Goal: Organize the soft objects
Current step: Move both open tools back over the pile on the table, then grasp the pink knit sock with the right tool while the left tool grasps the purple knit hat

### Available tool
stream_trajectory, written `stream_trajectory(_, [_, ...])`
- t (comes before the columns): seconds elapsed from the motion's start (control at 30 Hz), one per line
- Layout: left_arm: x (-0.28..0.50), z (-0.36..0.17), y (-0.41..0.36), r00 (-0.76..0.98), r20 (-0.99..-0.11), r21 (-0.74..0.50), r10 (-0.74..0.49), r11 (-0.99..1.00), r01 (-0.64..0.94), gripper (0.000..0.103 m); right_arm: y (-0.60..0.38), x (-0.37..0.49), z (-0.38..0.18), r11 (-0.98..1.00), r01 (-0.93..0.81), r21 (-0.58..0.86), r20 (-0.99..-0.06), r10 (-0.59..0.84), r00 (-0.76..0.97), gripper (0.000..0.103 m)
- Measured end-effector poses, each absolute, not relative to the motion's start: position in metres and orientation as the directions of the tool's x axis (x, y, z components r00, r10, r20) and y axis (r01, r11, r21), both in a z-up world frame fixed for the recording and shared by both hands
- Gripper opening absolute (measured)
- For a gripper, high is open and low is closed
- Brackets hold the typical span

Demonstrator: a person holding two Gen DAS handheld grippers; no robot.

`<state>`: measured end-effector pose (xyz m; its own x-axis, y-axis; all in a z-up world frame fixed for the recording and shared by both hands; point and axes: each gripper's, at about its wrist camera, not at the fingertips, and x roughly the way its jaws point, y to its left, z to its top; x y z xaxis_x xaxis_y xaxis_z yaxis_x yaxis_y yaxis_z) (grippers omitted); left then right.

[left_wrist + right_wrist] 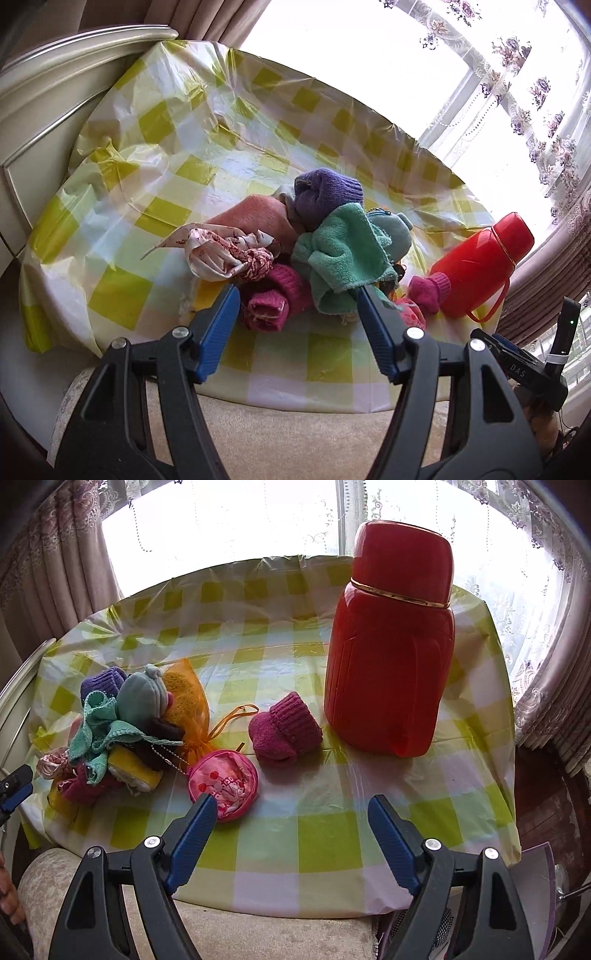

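A pile of soft things lies on the checked tablecloth: a green towel, a purple knit sock, a pink cloth, a patterned white-red fabric and a magenta sock. My left gripper is open, just in front of the pile. In the right wrist view the pile is at left, with an orange mesh bag, a pink round pouch and a single magenta sock apart from it. My right gripper is open and empty, near the pouch.
A tall red flask stands at the right of the table; it also shows in the left wrist view. A cream headboard is at left. Curtains and a bright window lie behind. A beige cushion edge is below.
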<state>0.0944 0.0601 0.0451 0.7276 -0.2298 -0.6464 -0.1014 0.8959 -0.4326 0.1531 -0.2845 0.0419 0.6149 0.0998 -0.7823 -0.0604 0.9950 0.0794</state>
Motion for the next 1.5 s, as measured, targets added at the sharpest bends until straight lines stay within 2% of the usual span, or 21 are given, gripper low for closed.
stream_trajectory(0.17, [0.124,0.053,0.062,0.748,-0.609,-0.440,-0.263,0.897,-0.043,0.069,-0.274,0.175,0.031,0.998,-0.016,0.061,-0.794,0.059,0.606,0.085])
stream_trajectory(0.33, [0.161,0.052,0.058,0.726,-0.613,-0.460,-0.311,0.888,-0.008,0.069,-0.264,0.197,0.022,0.999,0.005,0.038,-0.800,0.027,0.599,0.085])
stream_trajectory(0.4, [0.174,0.050,0.055,0.717,-0.618,-0.471,-0.323,0.882,-0.008,0.074,-0.258,0.204,0.022,1.000,0.003,0.014,-0.793,0.010,0.609,0.085])
stream_trajectory(0.53, [0.199,0.042,0.051,0.695,-0.642,-0.487,-0.323,0.872,-0.044,0.080,-0.247,0.223,0.016,0.999,-0.005,-0.033,-0.787,-0.023,0.617,0.085])
stream_trajectory(0.8, [0.240,0.025,0.046,0.657,-0.694,-0.492,-0.295,0.860,-0.133,0.083,-0.239,0.255,-0.006,0.997,0.020,-0.079,-0.795,-0.075,0.602,0.085])
stream_trajectory(0.87, [0.246,0.016,0.045,0.636,-0.708,-0.497,-0.306,0.856,-0.141,0.082,-0.238,0.261,-0.012,0.996,0.027,-0.090,-0.796,-0.088,0.599,0.085])
stream_trajectory(0.93, [0.249,0.012,0.042,0.631,-0.705,-0.505,-0.324,0.854,-0.126,0.071,-0.238,0.266,-0.018,0.996,0.025,-0.083,-0.803,-0.082,0.590,0.085])
stream_trajectory(0.97, [0.250,0.011,0.041,0.629,-0.707,-0.498,-0.323,0.859,-0.119,0.070,-0.238,0.268,-0.020,0.997,0.025,-0.079,-0.807,-0.078,0.586,0.084])
stream_trajectory(1.0, [0.249,0.012,0.041,0.633,-0.704,-0.495,-0.322,0.862,-0.112,0.066,-0.238,0.270,-0.024,0.997,0.019,-0.069,-0.813,-0.068,0.578,0.083])
stream_trajectory(1.07, [0.247,0.015,0.042,0.640,-0.698,-0.491,-0.321,0.866,-0.101,0.062,-0.239,0.272,-0.028,0.998,0.016,-0.068,-0.818,-0.065,0.572,0.062])
stream_trajectory(1.1, [0.246,0.016,0.042,0.647,-0.692,-0.494,-0.321,0.864,-0.099,0.060,-0.240,0.271,-0.027,0.998,0.019,-0.066,-0.815,-0.065,0.576,0.061])
stream_trajectory(1.17, [0.243,0.020,0.044,0.666,-0.676,-0.494,-0.316,0.865,-0.091,0.058,-0.242,0.269,-0.024,0.999,0.019,-0.047,-0.809,-0.049,0.586,0.050])
stream_trajectory(1.27, [0.235,0.028,0.045,0.705,-0.642,-0.492,-0.300,0.867,-0.079,0.057,-0.243,0.265,-0.020,0.999,0.011,-0.035,-0.796,-0.034,0.605,0.044])
stream_trajectory(1.5, [0.206,0.060,0.048,0.791,-0.558,-0.470,-0.251,0.881,-0.051,0.057,-0.248,0.240,0.007,1.000,-0.005,-0.013,-0.745,-0.007,0.667,0.040])
